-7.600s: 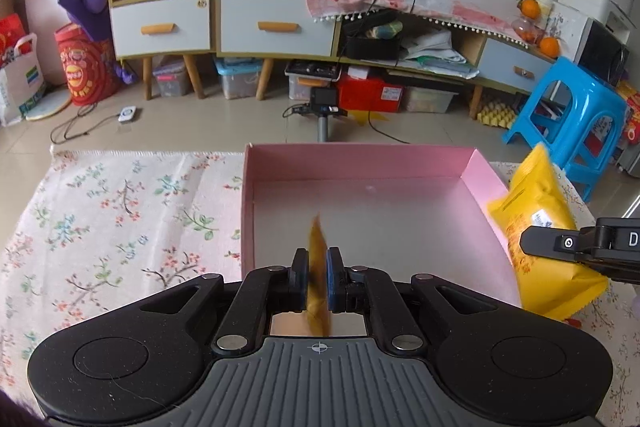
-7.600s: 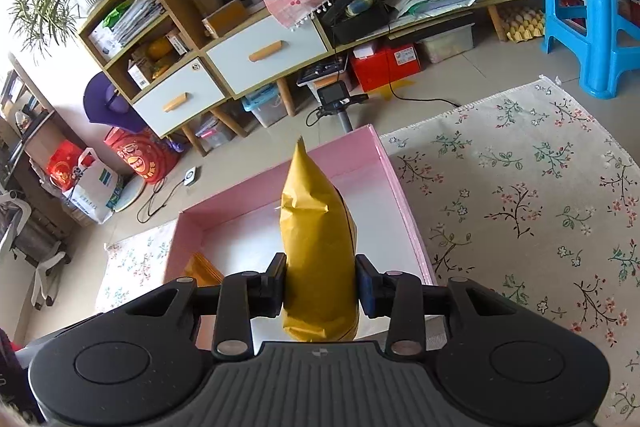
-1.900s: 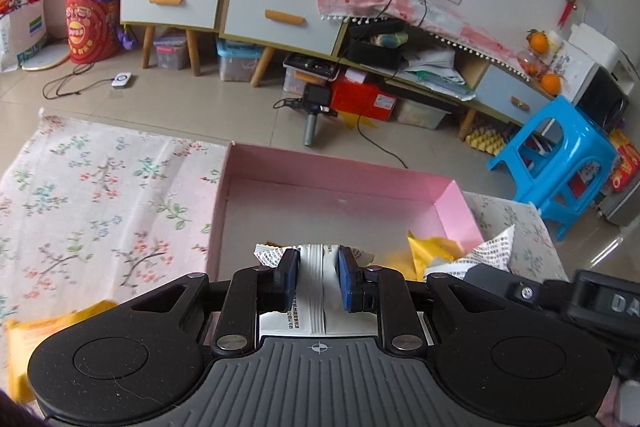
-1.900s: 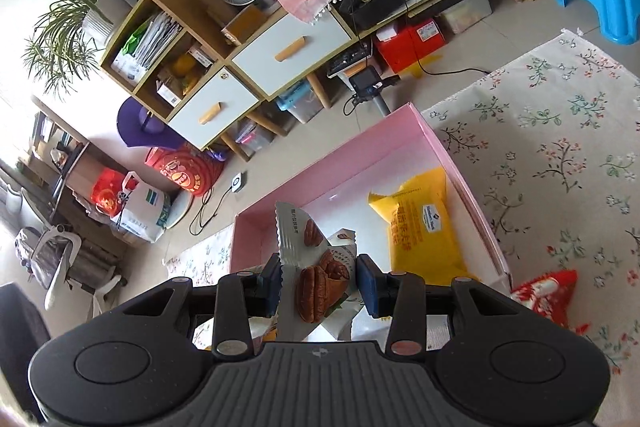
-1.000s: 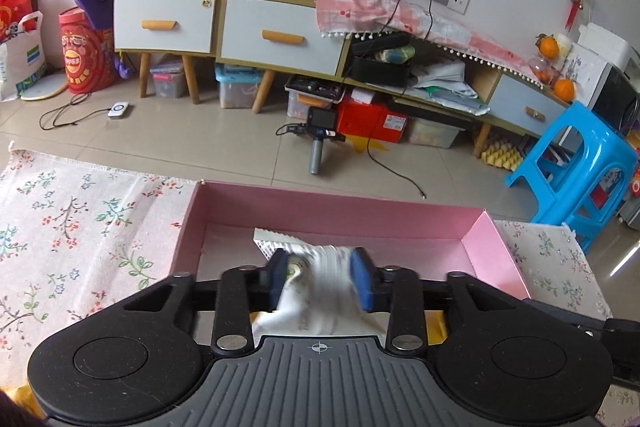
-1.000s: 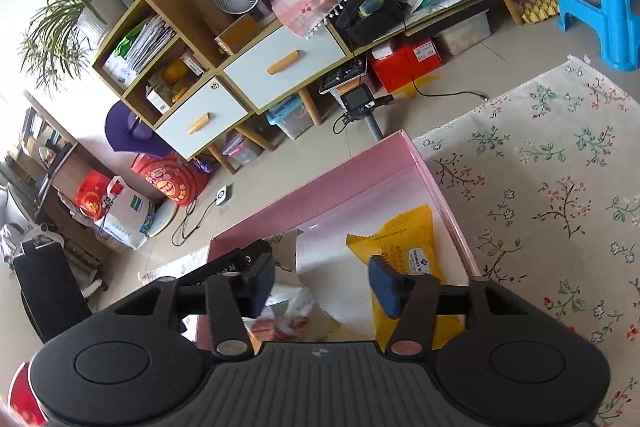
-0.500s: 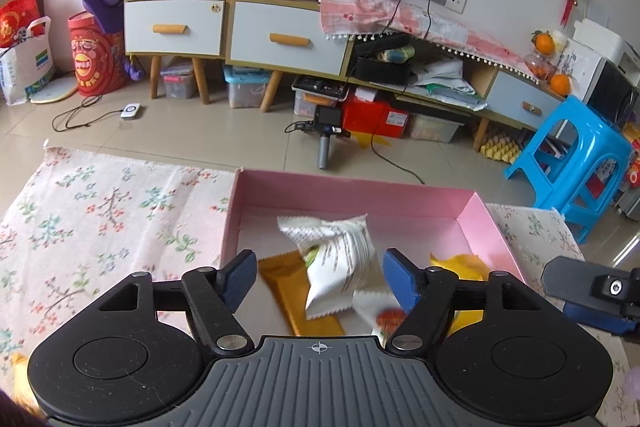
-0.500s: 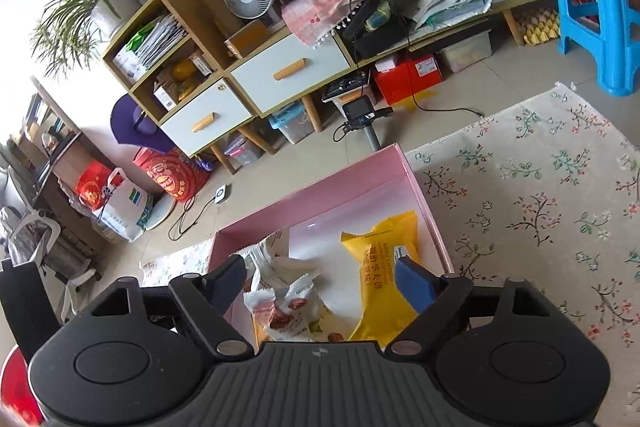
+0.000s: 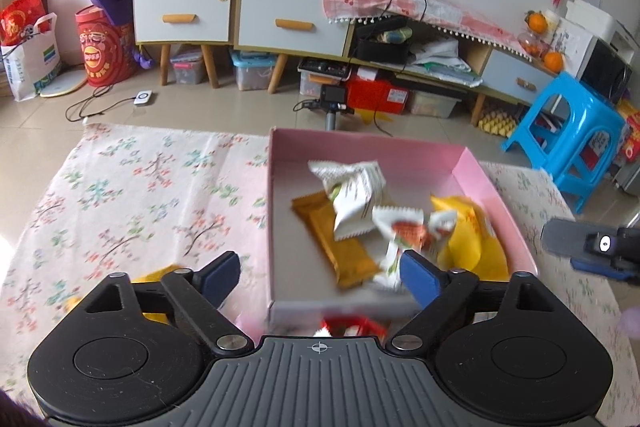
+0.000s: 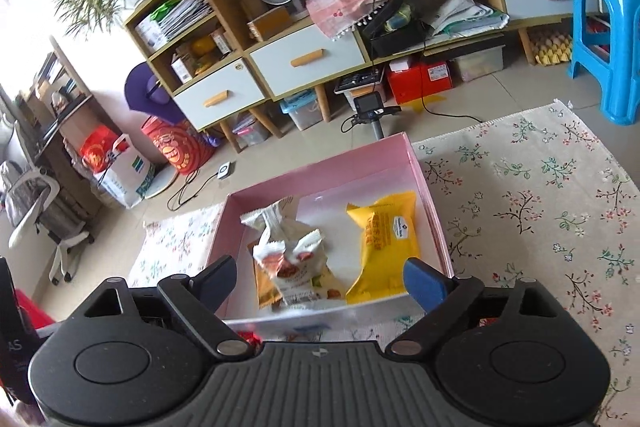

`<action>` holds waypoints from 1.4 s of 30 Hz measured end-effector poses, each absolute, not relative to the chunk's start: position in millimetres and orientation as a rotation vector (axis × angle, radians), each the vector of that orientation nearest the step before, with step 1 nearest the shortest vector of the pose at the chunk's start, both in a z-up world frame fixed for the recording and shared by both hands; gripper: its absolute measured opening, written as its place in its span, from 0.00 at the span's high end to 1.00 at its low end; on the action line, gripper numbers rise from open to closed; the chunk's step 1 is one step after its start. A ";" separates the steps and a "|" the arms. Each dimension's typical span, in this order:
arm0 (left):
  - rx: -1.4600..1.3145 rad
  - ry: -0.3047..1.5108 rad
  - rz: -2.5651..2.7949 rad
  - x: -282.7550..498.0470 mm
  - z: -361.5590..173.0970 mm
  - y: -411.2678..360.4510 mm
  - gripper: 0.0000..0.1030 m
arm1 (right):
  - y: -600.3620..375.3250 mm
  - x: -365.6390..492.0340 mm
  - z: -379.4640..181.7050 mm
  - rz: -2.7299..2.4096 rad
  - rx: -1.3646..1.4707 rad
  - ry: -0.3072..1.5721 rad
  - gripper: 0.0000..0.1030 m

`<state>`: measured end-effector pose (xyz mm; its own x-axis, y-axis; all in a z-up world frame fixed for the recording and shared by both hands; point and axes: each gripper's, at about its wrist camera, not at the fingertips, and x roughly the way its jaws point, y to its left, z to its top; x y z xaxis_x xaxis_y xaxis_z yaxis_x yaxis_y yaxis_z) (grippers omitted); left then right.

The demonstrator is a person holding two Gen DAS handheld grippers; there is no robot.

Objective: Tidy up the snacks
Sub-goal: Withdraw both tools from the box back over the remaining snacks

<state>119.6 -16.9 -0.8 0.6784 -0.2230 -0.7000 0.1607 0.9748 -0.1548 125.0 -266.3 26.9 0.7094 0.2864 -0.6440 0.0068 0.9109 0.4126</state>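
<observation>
A pink box (image 9: pixel 400 147) sits on the floral cloth. In it lie a white packet (image 9: pixel 352 195), an orange-brown bar (image 9: pixel 336 243), a white packet with a red print (image 9: pixel 400 239) and a yellow packet (image 9: pixel 468 239). My left gripper (image 9: pixel 320 273) hangs over the box's near left corner, its jaws opening wide, with nothing gripped. My right gripper (image 10: pixel 320 277) hovers before the near wall of the box (image 10: pixel 424 187), jaws also opening and empty. Beyond it lie the nut packet (image 10: pixel 296 267) and the yellow packet (image 10: pixel 384 239).
A yellow packet (image 9: pixel 156 275) lies on the cloth (image 9: pixel 140 195) under my left finger. A red packet (image 9: pixel 352 327) lies just before the box. The right gripper's body (image 9: pixel 592 247) shows at the right. Beyond the table's far edge stand a blue stool (image 9: pixel 568 131) and cabinets.
Both grippers have opened wide and drawn back a little. The two white packets they held now lie loose in the box. The left gripper has shifted left.
</observation>
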 end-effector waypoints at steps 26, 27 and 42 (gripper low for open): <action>0.015 0.743 -0.409 31.7 -28.3 23.2 0.04 | -235.4 39.4 -1.1 0.283 -0.001 0.744 0.09; 0.026 0.738 -0.422 28.5 -31.3 23.4 0.04 | -233.2 35.1 -4.9 0.299 -0.022 0.745 0.09; 0.207 0.759 -0.543 -4.1 -81.4 20.9 0.04 | -222.2 5.9 -44.8 0.395 -0.218 0.792 0.09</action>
